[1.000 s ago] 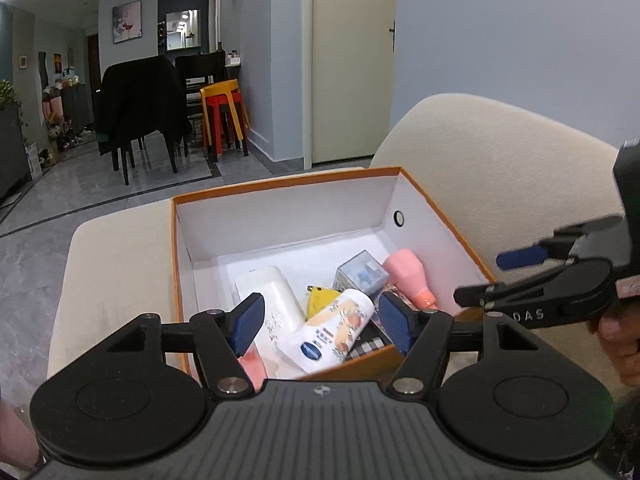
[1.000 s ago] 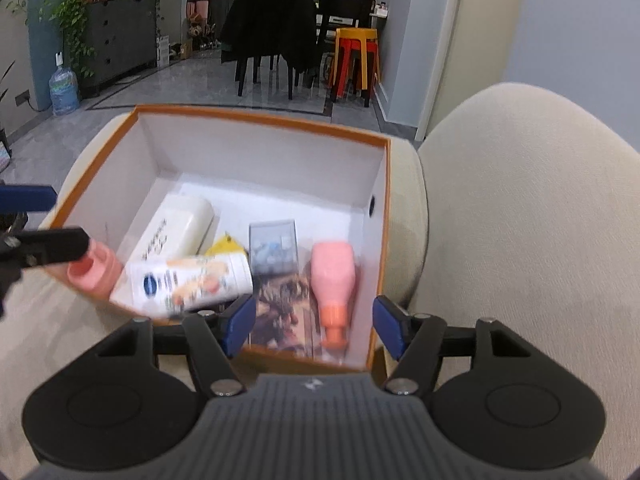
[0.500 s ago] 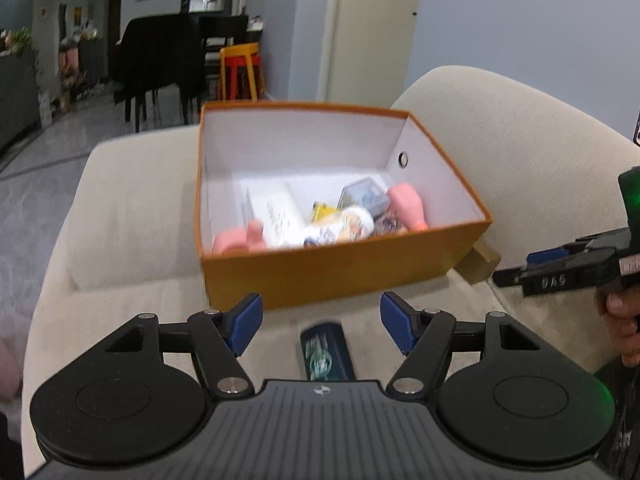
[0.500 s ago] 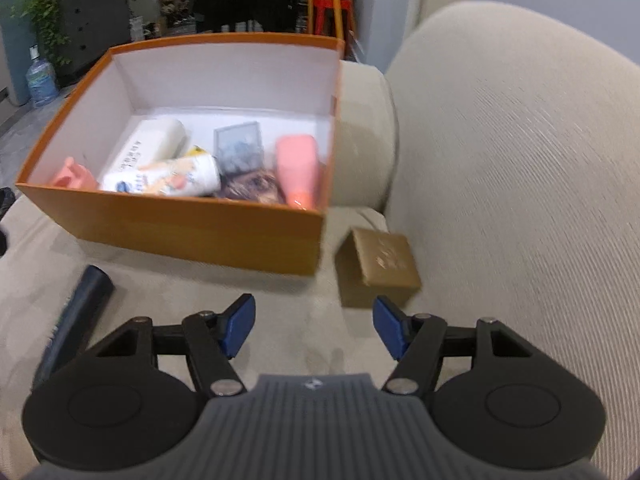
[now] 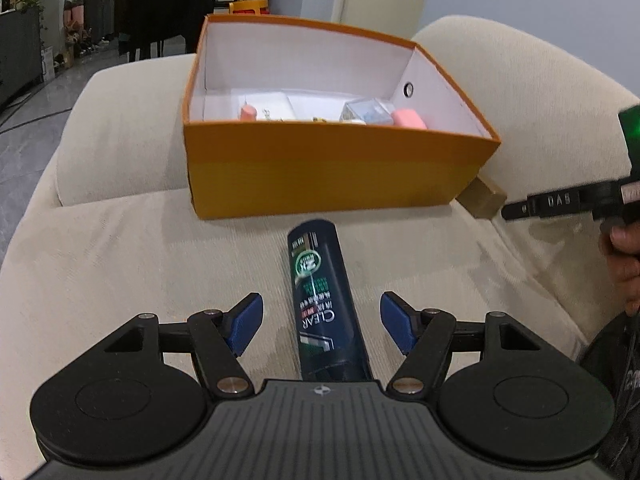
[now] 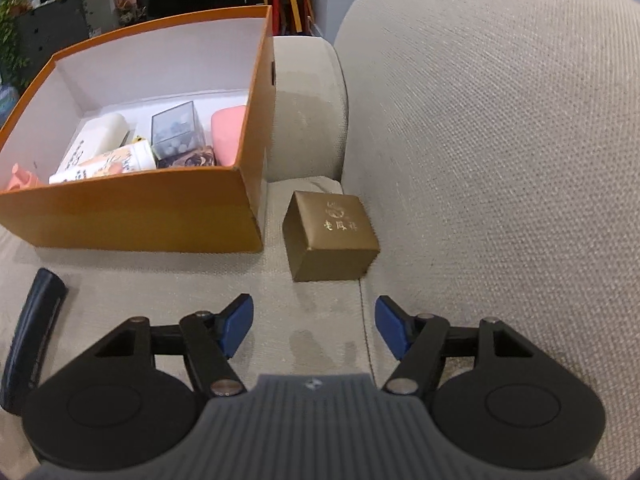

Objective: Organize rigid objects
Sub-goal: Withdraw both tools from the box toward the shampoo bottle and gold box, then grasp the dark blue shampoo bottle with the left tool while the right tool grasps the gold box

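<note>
The left gripper (image 5: 321, 322) points down at the sofa seat (image 5: 120, 272) with its jaws spread apart; a dark blue bottle (image 5: 323, 304) lies lengthwise on the cushion between the blue pads (image 5: 244, 318), and neither pad touches it. The bottle's far end points toward the orange box (image 5: 328, 172), which stands on the seat just beyond it. The right gripper (image 6: 314, 326) also points down at the seat, its jaws opening, with only bare cushion between them. A small gold box (image 6: 330, 236) with gold lettering on its lid rests on the seat ahead of the right gripper, between the orange box's right wall and the sofa backrest (image 6: 500, 140), near both. Inside the orange box lie a white bottle (image 6: 96, 138), a printed tube (image 6: 108, 162), a clear cube (image 6: 176, 130), a pink bottle (image 6: 227, 134) against the right wall, and a pink item (image 6: 20, 178) at the left corner. In the left wrist view, the right gripper's finger enters from the right edge, held by a hand (image 5: 624, 264).
</note>
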The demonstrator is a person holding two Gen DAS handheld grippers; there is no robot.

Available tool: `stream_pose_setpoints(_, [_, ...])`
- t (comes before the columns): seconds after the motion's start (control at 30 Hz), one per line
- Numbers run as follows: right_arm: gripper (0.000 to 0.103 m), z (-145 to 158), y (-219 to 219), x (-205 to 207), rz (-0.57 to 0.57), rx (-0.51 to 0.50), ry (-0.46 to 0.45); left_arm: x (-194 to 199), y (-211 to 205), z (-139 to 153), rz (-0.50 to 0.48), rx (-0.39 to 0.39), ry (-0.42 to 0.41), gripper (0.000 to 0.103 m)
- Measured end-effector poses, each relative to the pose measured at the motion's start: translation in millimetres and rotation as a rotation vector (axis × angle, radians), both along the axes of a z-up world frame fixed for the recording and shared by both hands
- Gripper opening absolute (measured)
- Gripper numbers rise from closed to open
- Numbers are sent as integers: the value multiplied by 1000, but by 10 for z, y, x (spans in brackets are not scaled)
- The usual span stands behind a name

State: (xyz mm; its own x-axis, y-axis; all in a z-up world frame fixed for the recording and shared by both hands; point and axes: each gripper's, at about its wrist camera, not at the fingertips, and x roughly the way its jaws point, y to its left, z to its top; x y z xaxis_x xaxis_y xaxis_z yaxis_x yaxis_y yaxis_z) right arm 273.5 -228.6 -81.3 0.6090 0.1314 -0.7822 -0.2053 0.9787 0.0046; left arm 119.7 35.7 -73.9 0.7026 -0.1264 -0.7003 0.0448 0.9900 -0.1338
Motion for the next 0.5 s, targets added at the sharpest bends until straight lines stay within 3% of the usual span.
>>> stream_pose_setpoints(0.23, [67, -56, 10, 124, -21, 0, -17, 43, -49, -120, -12, 12, 37, 79])
stream_pose_setpoints(0.5, [67, -153, 77, 296, 29, -20, -8, 68, -118, -187, -28, 14, 63, 79])
